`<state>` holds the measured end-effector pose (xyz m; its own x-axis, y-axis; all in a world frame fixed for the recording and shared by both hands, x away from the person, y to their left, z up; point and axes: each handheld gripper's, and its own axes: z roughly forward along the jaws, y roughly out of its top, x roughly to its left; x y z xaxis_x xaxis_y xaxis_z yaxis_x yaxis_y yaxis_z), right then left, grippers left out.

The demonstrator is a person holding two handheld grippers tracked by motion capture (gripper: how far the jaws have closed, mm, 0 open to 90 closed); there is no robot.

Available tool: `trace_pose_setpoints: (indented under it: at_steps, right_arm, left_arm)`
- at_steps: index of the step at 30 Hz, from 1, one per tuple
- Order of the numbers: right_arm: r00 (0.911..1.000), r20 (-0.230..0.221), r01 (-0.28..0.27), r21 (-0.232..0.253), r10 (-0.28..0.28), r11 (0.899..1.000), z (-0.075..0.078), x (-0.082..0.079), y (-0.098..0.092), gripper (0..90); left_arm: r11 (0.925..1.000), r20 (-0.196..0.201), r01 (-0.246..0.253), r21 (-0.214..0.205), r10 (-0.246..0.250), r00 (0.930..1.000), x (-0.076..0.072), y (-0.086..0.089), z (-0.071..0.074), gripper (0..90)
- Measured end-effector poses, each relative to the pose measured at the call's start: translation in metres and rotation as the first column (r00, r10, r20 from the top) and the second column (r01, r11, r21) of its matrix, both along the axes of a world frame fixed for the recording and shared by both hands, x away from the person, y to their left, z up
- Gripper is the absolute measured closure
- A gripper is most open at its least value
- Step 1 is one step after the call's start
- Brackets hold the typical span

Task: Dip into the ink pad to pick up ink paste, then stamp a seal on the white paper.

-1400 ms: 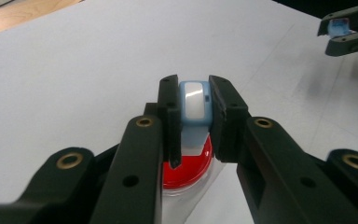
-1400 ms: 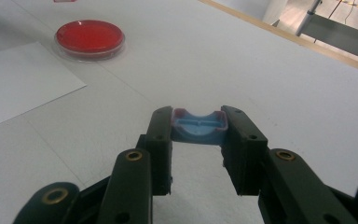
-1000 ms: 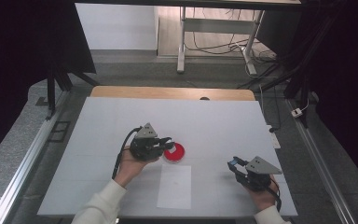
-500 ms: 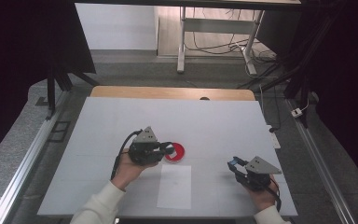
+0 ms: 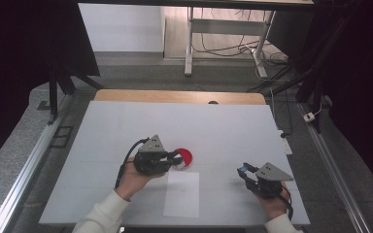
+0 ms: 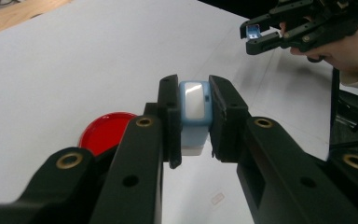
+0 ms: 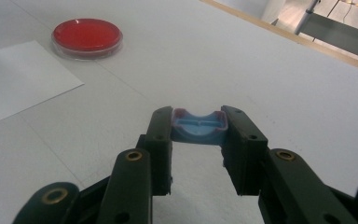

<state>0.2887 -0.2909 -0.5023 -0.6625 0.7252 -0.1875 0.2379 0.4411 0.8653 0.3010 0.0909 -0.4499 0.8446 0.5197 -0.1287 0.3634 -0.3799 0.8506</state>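
Nearest the person, the right gripper [image 5: 246,171] clamps a blue cap [image 7: 199,126] above the white table [image 5: 233,131]. Just beyond the paper sheet [image 5: 182,193], the left gripper [image 6: 195,116] grips a blue-and-white stamp [image 6: 194,112] beside the red dish [image 7: 87,36].

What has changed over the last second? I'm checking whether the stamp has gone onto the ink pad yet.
Very little. The left gripper, shut on the blue-and-white stamp, has edged slightly toward the person and stands beside the red ink pad. The right gripper has kept its place, shut on the blue cap. The ink pad and the white sheet lie as before.
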Motion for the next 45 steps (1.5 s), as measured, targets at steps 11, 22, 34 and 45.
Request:
trace_pose_setpoints:
  at_steps: [11,22,34,45]
  right_arm:
    - [1.0000,0.002,-0.001,-0.003,0.001,1.000,0.001,0.000,0.000,64.3]
    - [1.0000,0.003,-0.001,-0.001,0.001,1.000,0.001,0.000,0.000,64.3]
    - [1.0000,-0.002,-0.003,0.001,0.003,1.000,0.000,0.000,0.000,64.3]
    - [1.0000,0.000,-0.004,0.002,0.004,1.000,0.000,0.000,0.000,64.3]
  left_arm:
    - [0.9994,-0.009,0.025,0.022,-0.025,0.9997,-0.006,-0.004,-0.005,75.6]
    - [0.9985,-0.015,0.050,0.020,-0.050,0.9986,-0.011,-0.006,-0.006,75.6]
    - [0.9967,-0.022,0.077,0.029,-0.076,0.9969,-0.018,-0.011,-0.009,75.6]
    - [0.9949,-0.032,0.090,0.045,-0.089,0.9956,-0.022,-0.014,-0.015,75.6]
